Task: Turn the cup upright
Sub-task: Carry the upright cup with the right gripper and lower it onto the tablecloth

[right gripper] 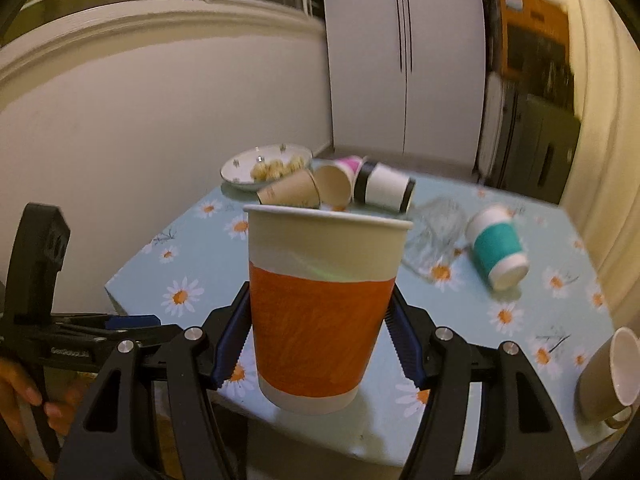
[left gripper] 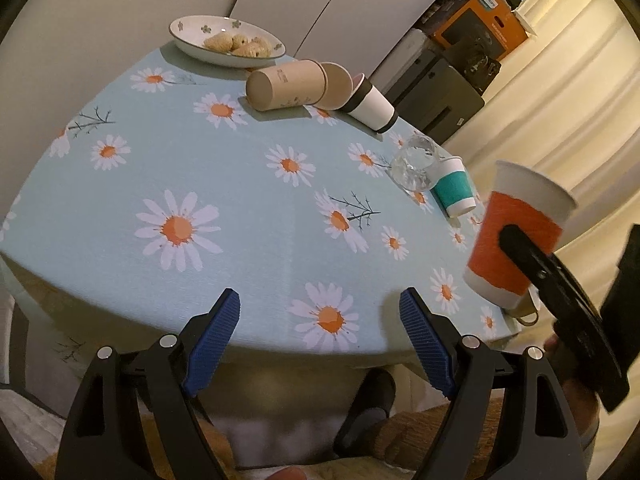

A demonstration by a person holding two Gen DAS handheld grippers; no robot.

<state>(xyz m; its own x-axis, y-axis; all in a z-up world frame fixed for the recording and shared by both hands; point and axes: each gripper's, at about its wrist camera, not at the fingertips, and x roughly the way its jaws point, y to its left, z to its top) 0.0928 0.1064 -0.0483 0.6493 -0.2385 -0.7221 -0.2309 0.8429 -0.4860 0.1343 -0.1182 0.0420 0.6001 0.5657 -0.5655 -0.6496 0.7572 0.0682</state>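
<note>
An orange and white paper cup stands upright between my right gripper's blue pads, mouth up, just above the table's near edge. The right gripper is shut on it. The cup also shows in the left wrist view, tilted, at the right edge of the table. My left gripper is open and empty, held over the table's front edge, left of the cup. The daisy-print tablecloth covers the table.
On their sides lie brown paper cups, a black and white cup, a teal cup and a clear glass. A bowl of snacks sits far back. A tan mug lies at the right edge.
</note>
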